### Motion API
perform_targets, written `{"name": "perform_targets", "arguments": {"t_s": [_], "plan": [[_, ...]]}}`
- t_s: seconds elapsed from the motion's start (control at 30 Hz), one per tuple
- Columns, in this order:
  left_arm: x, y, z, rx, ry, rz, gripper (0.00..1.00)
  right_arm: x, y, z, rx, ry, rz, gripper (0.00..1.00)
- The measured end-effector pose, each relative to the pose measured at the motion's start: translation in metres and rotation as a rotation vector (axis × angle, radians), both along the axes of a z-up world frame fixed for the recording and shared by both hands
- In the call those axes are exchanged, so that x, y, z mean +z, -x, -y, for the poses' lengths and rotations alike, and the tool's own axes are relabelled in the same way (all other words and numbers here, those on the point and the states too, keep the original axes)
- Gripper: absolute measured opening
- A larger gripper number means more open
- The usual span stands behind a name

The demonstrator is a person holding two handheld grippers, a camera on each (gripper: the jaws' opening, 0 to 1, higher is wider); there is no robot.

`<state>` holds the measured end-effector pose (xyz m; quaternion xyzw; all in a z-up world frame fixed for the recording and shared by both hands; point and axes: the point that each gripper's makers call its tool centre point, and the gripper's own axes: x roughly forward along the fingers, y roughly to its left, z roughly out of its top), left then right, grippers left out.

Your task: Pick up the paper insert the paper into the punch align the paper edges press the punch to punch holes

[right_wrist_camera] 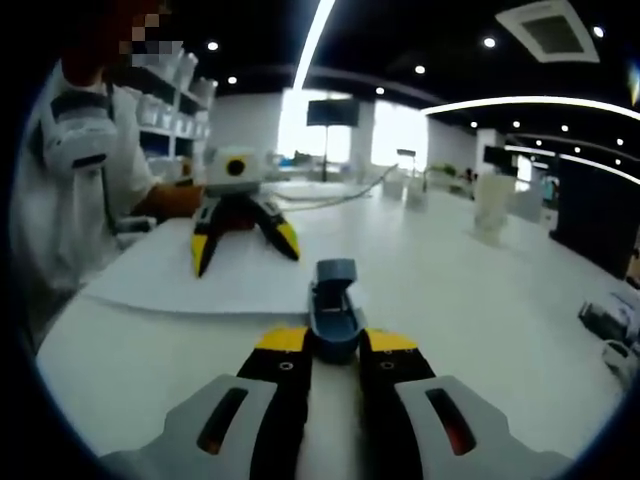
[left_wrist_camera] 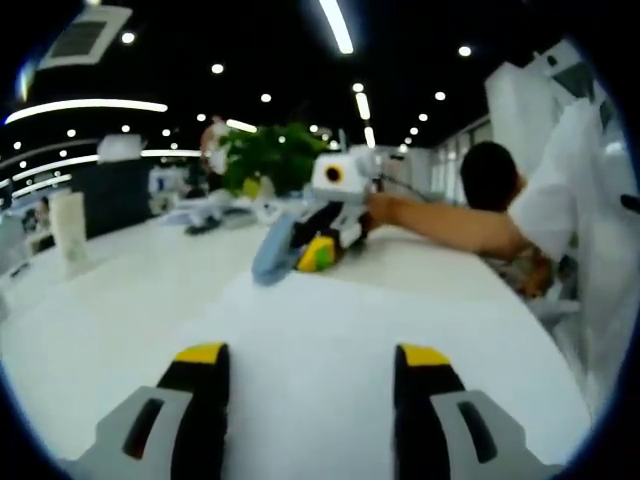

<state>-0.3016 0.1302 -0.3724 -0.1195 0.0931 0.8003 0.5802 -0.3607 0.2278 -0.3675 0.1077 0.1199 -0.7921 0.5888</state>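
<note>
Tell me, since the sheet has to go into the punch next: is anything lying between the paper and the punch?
Nothing visible does. In the right gripper view the paper lies flat on the table, its near edge right by the punch. The left gripper rests open on the sheet's far side.

In the left gripper view, the far gripper (left_wrist_camera: 318, 250) covers most of the blue punch (left_wrist_camera: 272, 250), so whether its tips press the punch or only rest there cannot be told. At 3 o'clock the person's sleeve (left_wrist_camera: 580, 210) runs off the frame. In the right gripper view, the punch's (right_wrist_camera: 333, 305) near end is hidden between the near gripper's (right_wrist_camera: 335, 345) tips. The paper's (right_wrist_camera: 200, 280) 9 o'clock edge blurs away.
</note>
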Motion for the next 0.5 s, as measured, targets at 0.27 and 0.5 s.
{"name": "perform_targets", "arguments": {"t_s": [0.27,0.5], "plan": [[0.001,0.001,-0.003,-0.007,-0.009,0.009,0.69,-0.005,0.001,-0.001,-0.014,-0.018,-0.003,0.25],[0.009,0.004,-0.003,0.021,-0.051,0.037,0.73,0.006,-0.001,-0.013,-0.049,0.028,-0.004,0.27]]}}
